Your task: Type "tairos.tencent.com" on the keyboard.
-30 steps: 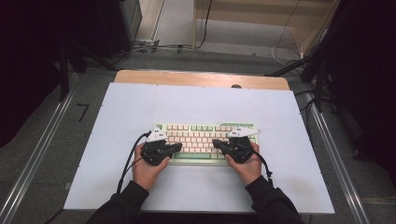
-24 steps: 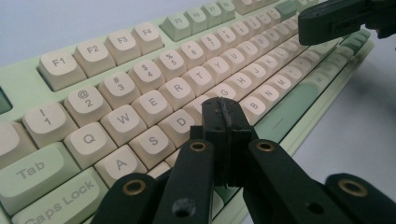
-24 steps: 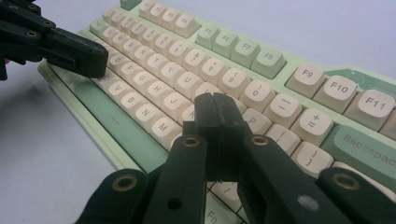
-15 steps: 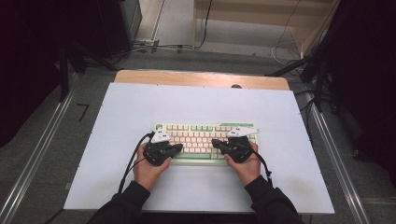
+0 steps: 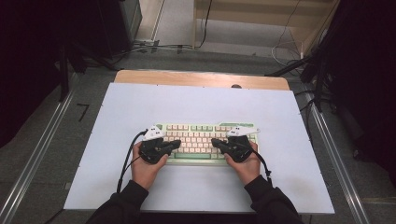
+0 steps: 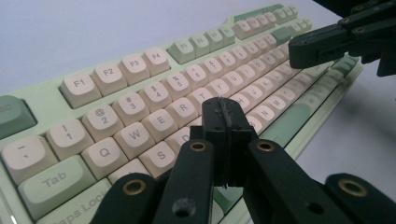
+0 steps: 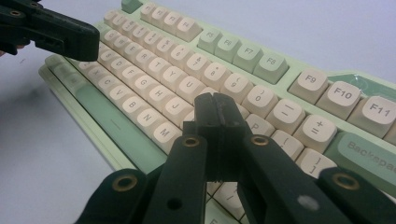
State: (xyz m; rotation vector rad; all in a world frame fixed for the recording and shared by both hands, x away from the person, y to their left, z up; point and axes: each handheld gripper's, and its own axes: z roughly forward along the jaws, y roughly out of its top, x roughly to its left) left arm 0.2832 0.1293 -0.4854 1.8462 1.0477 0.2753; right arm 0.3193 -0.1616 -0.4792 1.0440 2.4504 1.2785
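Since the earlier frames both my hands have crept slightly inward over the keyboard (image 5: 205, 140), which lies at mid-table on the white table (image 5: 140, 102). My left gripper (image 6: 223, 114) is clenched on nothing, tips over the D key region; my right gripper (image 7: 215, 109) is likewise clenched empty, tips above the K–L keys.

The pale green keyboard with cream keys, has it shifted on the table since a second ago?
No. The pale green keyboard sits equally far from the table's wooden back edge.
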